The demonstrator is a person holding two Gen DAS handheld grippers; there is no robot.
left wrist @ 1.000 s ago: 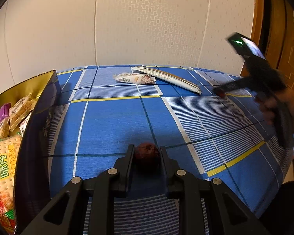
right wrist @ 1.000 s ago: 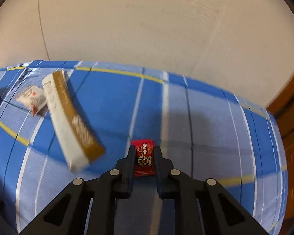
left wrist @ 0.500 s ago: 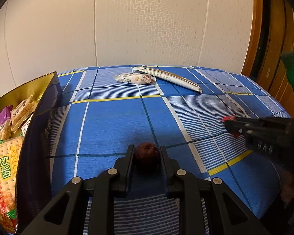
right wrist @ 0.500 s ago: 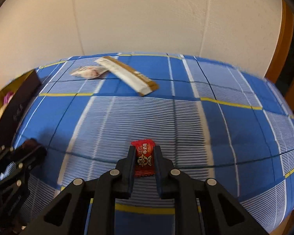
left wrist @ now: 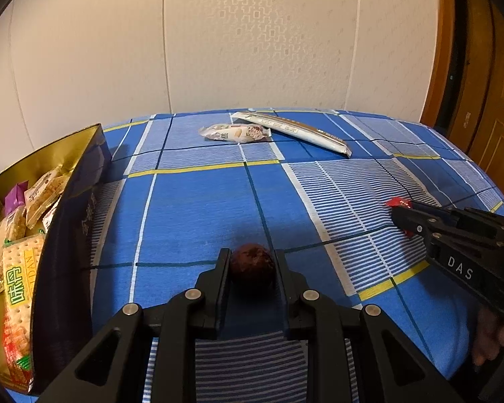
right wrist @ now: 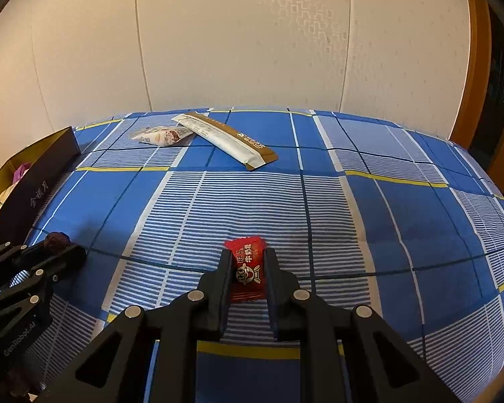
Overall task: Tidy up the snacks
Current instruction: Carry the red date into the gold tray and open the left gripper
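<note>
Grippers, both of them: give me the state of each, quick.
Left gripper: closed on the dark round snack.
Right gripper: closed on the red wrapped candy.

A box of snacks is set at the left of the surface; two packets are laid side by side at the far end.

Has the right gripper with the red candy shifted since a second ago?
Yes. In the left wrist view the right gripper, shut on the red candy, has come down from beside the long brown packet to low over the nearer striped tablecloth.
</note>
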